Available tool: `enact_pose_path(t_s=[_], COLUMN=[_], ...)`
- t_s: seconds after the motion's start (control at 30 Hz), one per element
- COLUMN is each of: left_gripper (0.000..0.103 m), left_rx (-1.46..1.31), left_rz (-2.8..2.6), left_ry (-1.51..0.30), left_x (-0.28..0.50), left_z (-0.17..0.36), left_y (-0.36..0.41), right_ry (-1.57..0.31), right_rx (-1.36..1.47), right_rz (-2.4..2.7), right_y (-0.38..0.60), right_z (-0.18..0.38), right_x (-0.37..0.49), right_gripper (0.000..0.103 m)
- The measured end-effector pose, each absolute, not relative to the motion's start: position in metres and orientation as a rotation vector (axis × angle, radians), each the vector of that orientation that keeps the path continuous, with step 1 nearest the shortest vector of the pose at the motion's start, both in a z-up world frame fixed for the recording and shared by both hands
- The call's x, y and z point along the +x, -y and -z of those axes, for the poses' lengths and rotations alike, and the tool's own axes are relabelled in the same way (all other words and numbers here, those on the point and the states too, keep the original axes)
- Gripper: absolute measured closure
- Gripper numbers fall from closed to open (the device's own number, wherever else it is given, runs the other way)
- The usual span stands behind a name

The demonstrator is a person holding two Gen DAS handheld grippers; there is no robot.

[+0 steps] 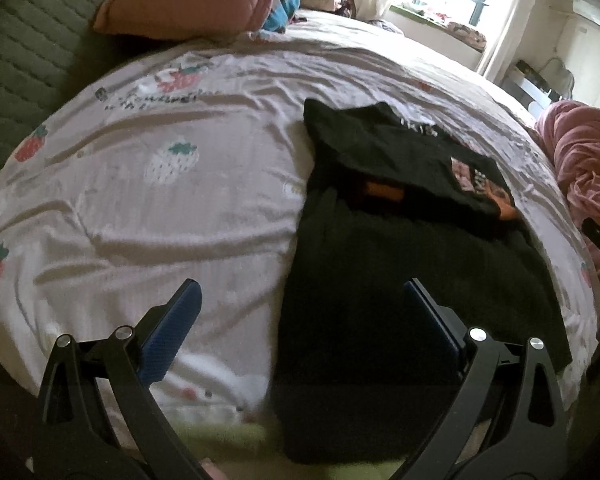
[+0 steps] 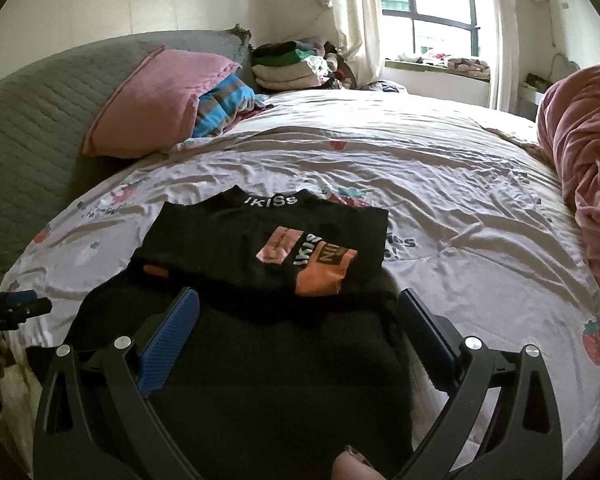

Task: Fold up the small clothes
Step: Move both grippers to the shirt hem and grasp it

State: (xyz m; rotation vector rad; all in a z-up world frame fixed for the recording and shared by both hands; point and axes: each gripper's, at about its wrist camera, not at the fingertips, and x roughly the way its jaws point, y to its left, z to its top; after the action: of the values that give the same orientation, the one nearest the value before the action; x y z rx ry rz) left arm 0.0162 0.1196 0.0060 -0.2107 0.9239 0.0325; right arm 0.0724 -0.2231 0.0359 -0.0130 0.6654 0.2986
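- We see a black shirt [image 2: 260, 248] lying on the bed [image 2: 440, 184], near its front edge, on a pale sheet [image 1: 140, 200] printed with strawberries.
- Its upper part looks folded down over the lower part, so an orange and pink print [image 2: 312, 264] with white letters faces up; the collar reads "IKISS".
- The lower part of the shirt [image 1: 380, 300] spreads flat toward us, dark and without visible detail.
- Our left gripper [image 1: 304, 312] hangs above the shirt's left edge, jaws wide apart and holding nothing; one blue pad [image 1: 172, 332] sits over the sheet, the other over black cloth.
- Our right gripper [image 2: 300, 320] hangs over the shirt's lower part, jaws also spread wide and empty; we cannot tell whether the pads touch the cloth.
- In the right wrist view the left gripper [image 2: 20, 308] shows at the left edge, beside the shirt.
- A fingertip [image 2: 352, 466] shows at the bottom of the right wrist view.
- A pink pillow [image 2: 152, 104] leans on the grey quilted headboard [image 2: 28, 120], with a striped blue cloth [image 2: 224, 104] just beside it.
- A stack of folded clothes [image 2: 292, 64] sits at the far corner of the bed, near the window [image 2: 428, 4].
- A pink blanket [image 2: 584, 152] is bunched at the bed's right side, well apart from the shirt.
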Motion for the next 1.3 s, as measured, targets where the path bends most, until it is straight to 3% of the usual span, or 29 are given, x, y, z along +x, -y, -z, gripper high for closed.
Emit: enact_pose_path(t_s=[0.3, 0.47, 0.6, 0.67, 1.0, 1.07, 1.3], left_gripper=[0.016, 0.037, 0.045, 0.056, 0.076, 0.089, 0.097], left_rx=[-0.219, -0.234, -0.235, -0.248, -0.241, -0.25, -0.248], left_rz=[0.008, 0.023, 0.032, 0.038, 0.027, 0.033, 0.026], left_ry=[-0.997, -1.042, -1.067, -1.083, -1.098, -1.094, -1.064], left_x=[-0.004, -0.014, -0.02, -0.023, -0.028, -0.029, -0.03], left_z=[0.009, 0.022, 0.029, 0.033, 0.037, 0.037, 0.03], left_y=[-0.118, -0.117, -0.116, -0.116, -0.112, -0.111, -0.106], right_ry=[-0.668, -0.675, -0.686, -0.691, -0.8, -0.857, -1.016], right_rx=[-0.006, -0.009, -0.028, -0.027, -0.064, -0.068, -0.093], right_rz=[-0.291, -0.283, -0.29, -0.287, -0.329, -0.353, -0.395], right_y=[0.236, 0.244, 0.251, 0.256, 0.276, 0.279, 0.283], right_z=[-0.035, -0.033, -0.031, -0.029, -0.01, 0.0, 0.032], right_x=[0.059, 0.052, 0.044, 0.041, 0.018, 0.012, -0.007], right_gripper=[0.005, 0.005, 0.005, 0.005, 0.005, 0.005, 0.005])
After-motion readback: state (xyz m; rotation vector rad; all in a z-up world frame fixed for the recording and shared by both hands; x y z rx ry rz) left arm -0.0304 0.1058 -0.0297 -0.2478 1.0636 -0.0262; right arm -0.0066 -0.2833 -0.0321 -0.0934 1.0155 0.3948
